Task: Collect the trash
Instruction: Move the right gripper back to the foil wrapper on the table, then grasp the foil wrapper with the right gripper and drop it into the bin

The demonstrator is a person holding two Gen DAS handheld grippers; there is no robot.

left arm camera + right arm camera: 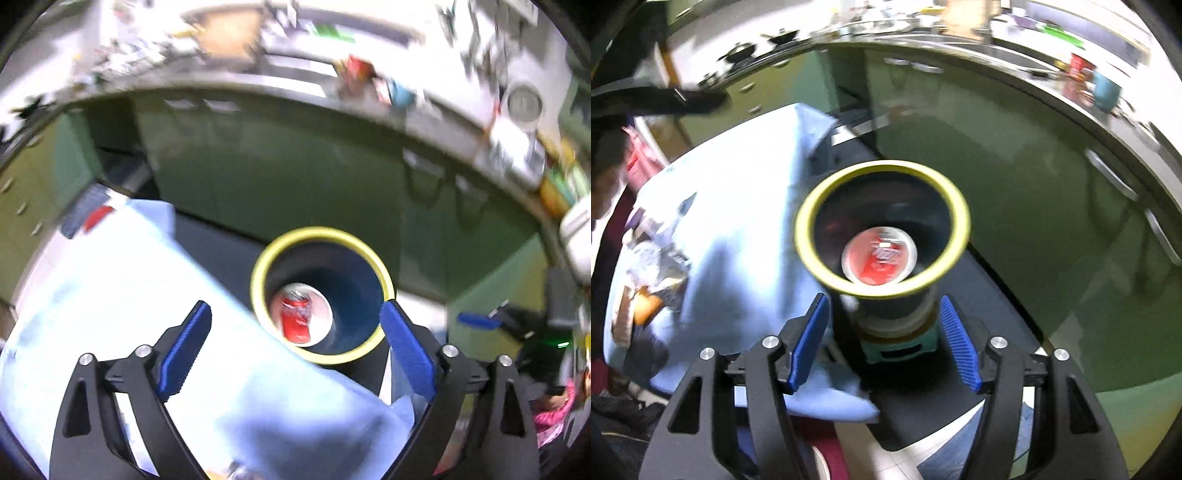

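The red can (295,320) lies at the bottom of the dark bin (362,295) with the yellow rim, in the lower middle of the left wrist view. So that piece of trash looks like it is already in.

The left tongs (295,350) are wide open with nothing between them. One blue finger is low and left in the picture, over the light blue cloth (110,295). The other is right by the rim.

In the right wrist view the bin sits in the middle of the picture. The right tongs (884,343) are about half open around its lower part, near a teal base (901,349). I cannot tell if the pads press on it.

What could go wrong? If the right tongs only hold loosely, the bin could tip or slip, and the can could roll out. The left finger by the rim could bump it and knock the bin over. More trash (650,288) waits at the left edge on the cloth, and it is blurry.
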